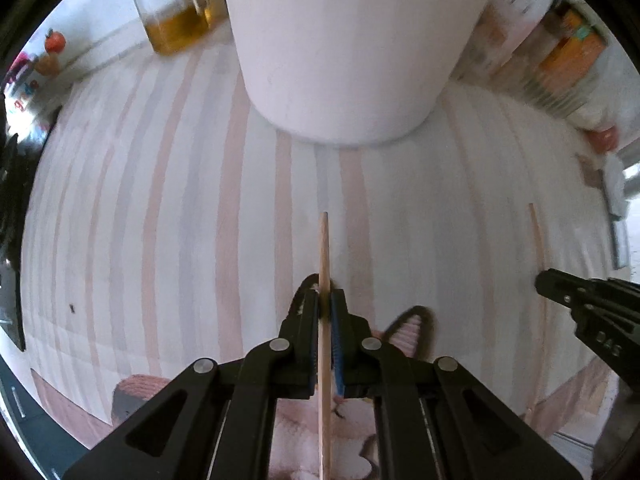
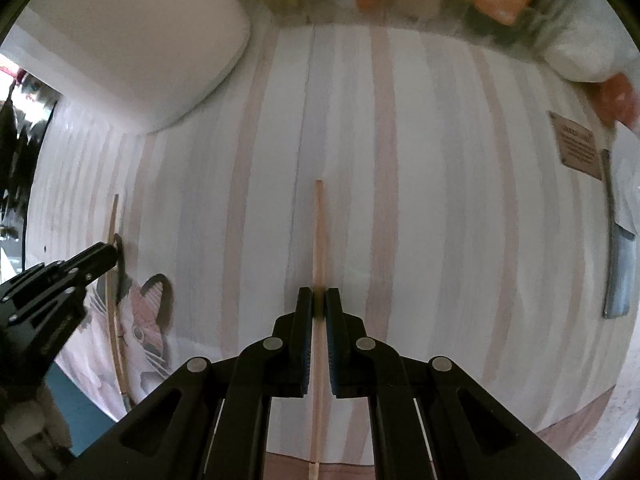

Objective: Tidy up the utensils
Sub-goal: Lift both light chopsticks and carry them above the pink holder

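My left gripper (image 1: 324,300) is shut on a wooden chopstick (image 1: 324,248) that runs straight ahead between its pads, just above the striped cloth. A large white holder (image 1: 352,48) stands upright right in front of it. My right gripper (image 2: 319,300) is shut on a second wooden chopstick (image 2: 319,232), also pointing ahead over the cloth. In the left wrist view the right gripper (image 1: 540,282) and its chopstick (image 1: 538,236) show at the right. In the right wrist view the left gripper (image 2: 114,252) and its chopstick (image 2: 113,220) show at the left, with the white holder (image 2: 132,40) at upper left.
A striped tablecloth (image 1: 160,220) with a cat print (image 2: 144,320) covers the table. A glass jar of amber liquid (image 1: 172,8) stands behind the holder at left. Packaged goods (image 1: 568,52) line the back right. A small card (image 2: 578,150) and a grey flat object (image 2: 618,276) lie at the right.
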